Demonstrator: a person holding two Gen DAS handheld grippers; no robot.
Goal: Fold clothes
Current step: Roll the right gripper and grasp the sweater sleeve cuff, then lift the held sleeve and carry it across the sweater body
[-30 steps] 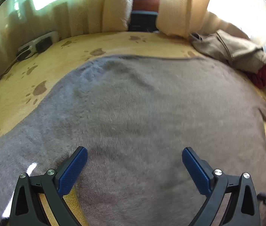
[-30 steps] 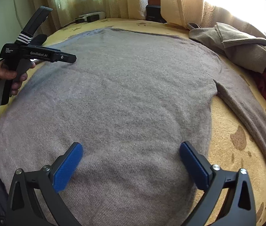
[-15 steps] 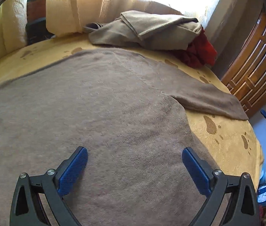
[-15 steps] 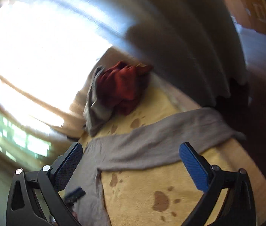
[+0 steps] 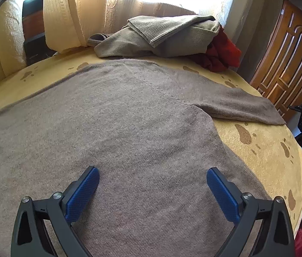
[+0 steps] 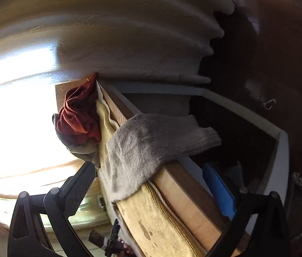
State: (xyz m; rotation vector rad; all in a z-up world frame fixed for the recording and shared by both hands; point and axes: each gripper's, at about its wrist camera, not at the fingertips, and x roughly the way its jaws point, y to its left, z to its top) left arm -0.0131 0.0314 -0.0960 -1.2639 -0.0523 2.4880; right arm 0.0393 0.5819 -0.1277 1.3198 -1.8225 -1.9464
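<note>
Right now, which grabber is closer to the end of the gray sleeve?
Right. The right gripper is beside the bed edge where the sleeve end hangs over; the left gripper hovers over the sweater's body.

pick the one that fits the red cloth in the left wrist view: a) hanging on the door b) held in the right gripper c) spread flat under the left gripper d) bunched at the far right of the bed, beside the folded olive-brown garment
d: the red cloth lies crumpled at the far edge of the bed, tucked against the olive-brown garment, well away from the open left gripper.
</note>
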